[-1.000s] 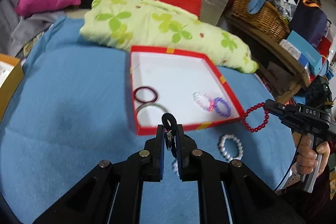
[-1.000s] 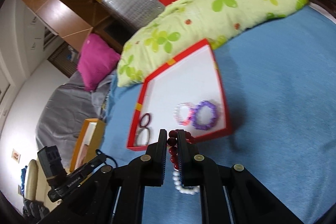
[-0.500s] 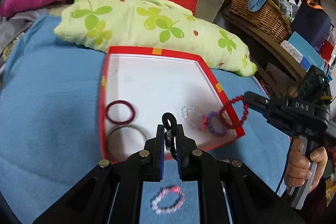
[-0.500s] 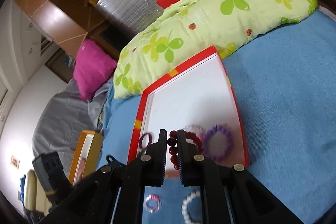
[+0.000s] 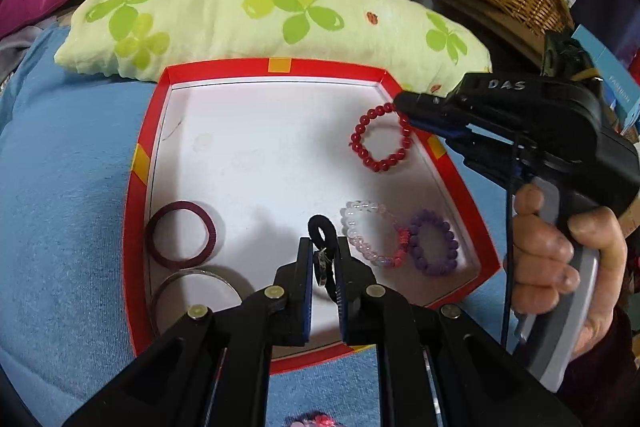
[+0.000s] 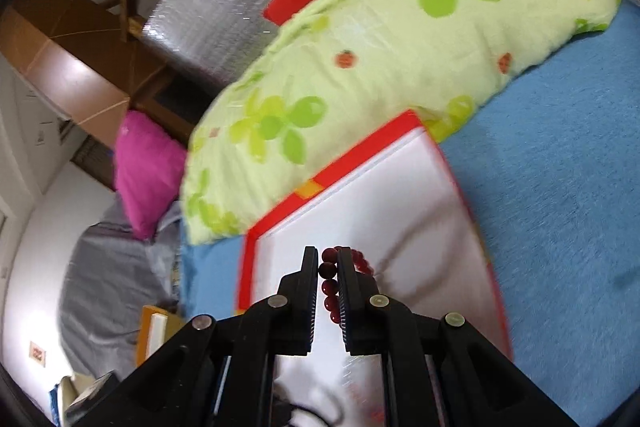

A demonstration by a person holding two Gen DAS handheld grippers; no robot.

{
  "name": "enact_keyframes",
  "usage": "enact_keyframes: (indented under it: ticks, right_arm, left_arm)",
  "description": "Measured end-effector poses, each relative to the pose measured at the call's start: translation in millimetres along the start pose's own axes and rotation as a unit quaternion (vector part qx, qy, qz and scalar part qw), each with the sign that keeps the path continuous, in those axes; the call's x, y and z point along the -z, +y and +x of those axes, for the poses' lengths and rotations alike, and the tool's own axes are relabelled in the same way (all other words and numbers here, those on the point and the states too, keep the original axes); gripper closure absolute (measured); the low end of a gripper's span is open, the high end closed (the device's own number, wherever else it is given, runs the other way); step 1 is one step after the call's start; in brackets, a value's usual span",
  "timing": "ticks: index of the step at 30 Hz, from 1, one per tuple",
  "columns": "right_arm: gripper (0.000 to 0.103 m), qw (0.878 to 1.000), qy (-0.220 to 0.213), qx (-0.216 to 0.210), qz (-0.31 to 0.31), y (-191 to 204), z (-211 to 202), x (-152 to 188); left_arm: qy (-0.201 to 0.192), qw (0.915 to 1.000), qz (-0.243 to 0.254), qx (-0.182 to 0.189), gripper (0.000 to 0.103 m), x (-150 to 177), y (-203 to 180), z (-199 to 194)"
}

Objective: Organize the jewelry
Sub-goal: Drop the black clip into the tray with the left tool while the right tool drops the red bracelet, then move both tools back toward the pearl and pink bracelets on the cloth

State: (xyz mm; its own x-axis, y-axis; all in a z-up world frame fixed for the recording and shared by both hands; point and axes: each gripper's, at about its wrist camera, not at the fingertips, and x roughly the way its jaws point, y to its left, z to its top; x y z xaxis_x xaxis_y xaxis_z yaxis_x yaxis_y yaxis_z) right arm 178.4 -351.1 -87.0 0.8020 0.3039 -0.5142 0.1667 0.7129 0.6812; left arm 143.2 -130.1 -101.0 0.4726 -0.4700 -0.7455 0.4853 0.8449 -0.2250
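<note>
The fingers (image 5: 305, 267) of the left gripper (image 5: 322, 267) are closed on a black hair tie (image 5: 320, 227), whose loop stands up above the tips, over the near part of a red-rimmed box (image 5: 138, 163) with a white floor. Inside the box, nearest, lie a metal bangle (image 5: 160, 291) and a maroon hair band (image 5: 180, 235) at left, and a clear-and-pink bead bracelet (image 5: 362, 227) touching a purple bead bracelet (image 5: 434, 247) at right. Farther in, the right gripper (image 6: 328, 269), held by a hand (image 5: 560, 259), is clamped on a red bead bracelet (image 5: 380, 137) that hangs over the box's far right corner. Beyond the box, a green flowered pillow (image 5: 240, 11) rests on the blue cover (image 5: 60, 187).
</note>
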Motion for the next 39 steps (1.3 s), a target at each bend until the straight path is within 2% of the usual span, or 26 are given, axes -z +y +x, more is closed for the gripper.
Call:
enact_keyframes:
  ticks: [3,5,8,10,13,16,19,21,22,24,27,29,32,34,36,39]
  right_arm:
    - [0.086,1.000,0.001,0.026,0.017,-15,6,-3]
    - [0.075,0.999,0.008,0.037,0.023,-19,6,-4]
    - [0.067,0.999,0.000,0.038,0.013,-15,-3,-2]
    - [0.065,0.999,-0.007,0.042,0.000,-10,-12,3]
    - [0.065,0.999,-0.009,0.043,-0.021,4,-31,15]
    - [0.065,0.997,-0.026,0.054,-0.046,18,-66,31]
    - [0.065,0.997,-0.047,0.049,-0.044,17,-106,46]
    - [0.065,0.996,-0.061,0.054,-0.035,8,-139,63]
    - [0.065,0.995,-0.064,0.062,-0.033,5,-151,70]
    - [0.065,0.993,-0.074,0.083,-0.033,-7,-180,88]
    - [0.063,0.990,-0.089,0.110,-0.021,-31,-222,113]
    - [0.060,0.989,-0.091,0.119,-0.007,-43,-236,117]
    - [0.060,0.987,-0.104,0.122,-0.001,-55,-251,111]
    - [0.060,0.988,-0.108,0.114,0.006,-61,-255,101]
    - [0.060,0.989,-0.105,0.108,0.009,-63,-255,95]
    - [0.060,0.991,-0.098,0.087,0.010,-58,-251,88]
  left_arm:
    - [0.003,0.9995,0.017,-0.027,0.086,-3,0,0]
    - [-0.003,0.9990,0.018,-0.041,0.070,-5,2,-4]
    - [-0.028,0.9979,0.017,-0.055,0.057,-9,5,-18]
    - [-0.045,0.9971,0.019,-0.059,0.053,-9,4,-29]
    - [-0.065,0.9955,0.021,-0.066,0.052,-8,3,-41]
    - [-0.081,0.9917,0.035,-0.093,0.052,-3,-3,-51]
    - [-0.101,0.9843,0.073,-0.125,0.052,17,-21,-69]
    - [-0.121,0.9783,0.103,-0.133,0.042,40,-35,-89]
    - [-0.128,0.9760,0.110,-0.138,0.032,48,-40,-95]
    - [-0.147,0.9708,0.117,-0.149,0.027,70,-49,-110]
    - [-0.136,0.9769,0.086,-0.141,0.027,94,-52,-123]
    - [-0.118,0.9801,0.068,-0.144,0.027,111,-53,-126]
    - [-0.079,0.9773,0.069,-0.184,0.027,133,-63,-123]
    - [-0.049,0.9756,0.082,-0.197,0.027,139,-75,-118]
    - [-0.044,0.9715,0.101,-0.210,0.027,146,-89,-118]
    - [-0.046,0.9691,0.123,-0.209,0.027,154,-112,-122]
